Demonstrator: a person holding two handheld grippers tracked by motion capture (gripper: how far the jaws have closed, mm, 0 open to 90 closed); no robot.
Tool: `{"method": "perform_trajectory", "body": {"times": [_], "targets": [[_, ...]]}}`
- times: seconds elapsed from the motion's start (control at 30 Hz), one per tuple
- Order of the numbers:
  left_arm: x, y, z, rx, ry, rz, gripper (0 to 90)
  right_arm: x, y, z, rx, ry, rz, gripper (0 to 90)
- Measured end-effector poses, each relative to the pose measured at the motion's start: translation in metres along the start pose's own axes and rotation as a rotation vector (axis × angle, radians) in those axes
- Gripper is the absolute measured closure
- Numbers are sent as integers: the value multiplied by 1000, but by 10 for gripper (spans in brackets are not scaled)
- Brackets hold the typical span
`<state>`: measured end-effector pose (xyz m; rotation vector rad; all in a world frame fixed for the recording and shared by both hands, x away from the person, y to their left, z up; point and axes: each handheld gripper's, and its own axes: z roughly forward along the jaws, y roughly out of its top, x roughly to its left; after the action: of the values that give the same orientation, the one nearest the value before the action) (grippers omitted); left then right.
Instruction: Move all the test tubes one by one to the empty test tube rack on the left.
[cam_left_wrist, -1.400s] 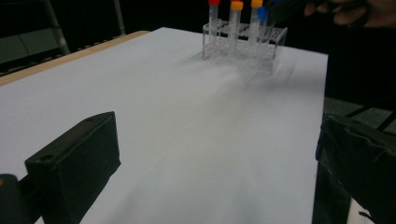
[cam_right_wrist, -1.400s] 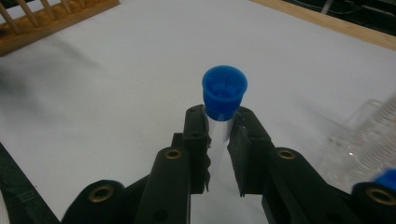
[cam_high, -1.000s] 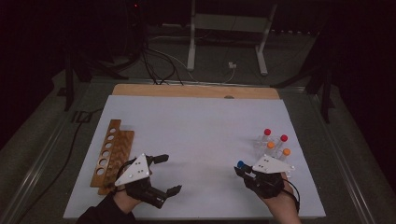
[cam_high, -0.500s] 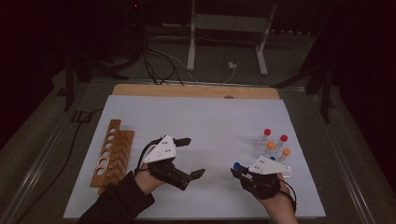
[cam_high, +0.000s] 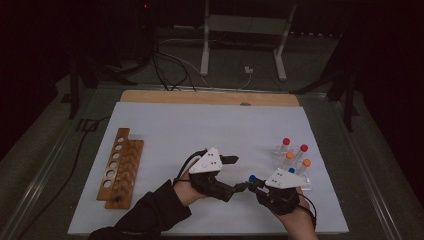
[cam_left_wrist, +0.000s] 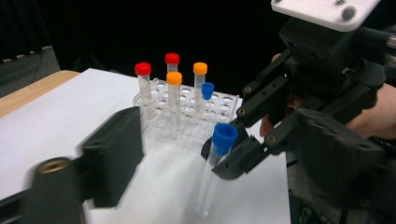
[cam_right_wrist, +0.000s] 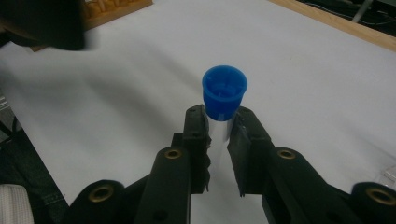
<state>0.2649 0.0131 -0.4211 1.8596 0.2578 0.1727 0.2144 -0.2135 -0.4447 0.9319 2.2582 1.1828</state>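
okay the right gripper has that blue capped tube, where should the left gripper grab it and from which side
On the bare clear body of the blue-capped tube, below the right gripper, whose jaws clamp just under the cap. The tube stands nearly upright, so the left gripper, its jaws just been closing with nothing between them, should probably come in level from its own side.

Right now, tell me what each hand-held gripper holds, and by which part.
The right hand-held gripper clamps a blue-capped tube on its clear body just below the cap. The left hand-held gripper, jaws just closing, holds nothing.

Wooden rack (cam_high: 119, 168) left, clear rack (cam_high: 292, 165) right
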Motion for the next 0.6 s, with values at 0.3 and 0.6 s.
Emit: {"method": "perform_trajectory", "body": {"times": [0.3,0.6], "targets": [[-2,0,19,42,-1,15,461,0,0,1,2,4,-1,774],[-2,-2,28,78,-10,30,616,0,0,0,1,5,3,774]]}}
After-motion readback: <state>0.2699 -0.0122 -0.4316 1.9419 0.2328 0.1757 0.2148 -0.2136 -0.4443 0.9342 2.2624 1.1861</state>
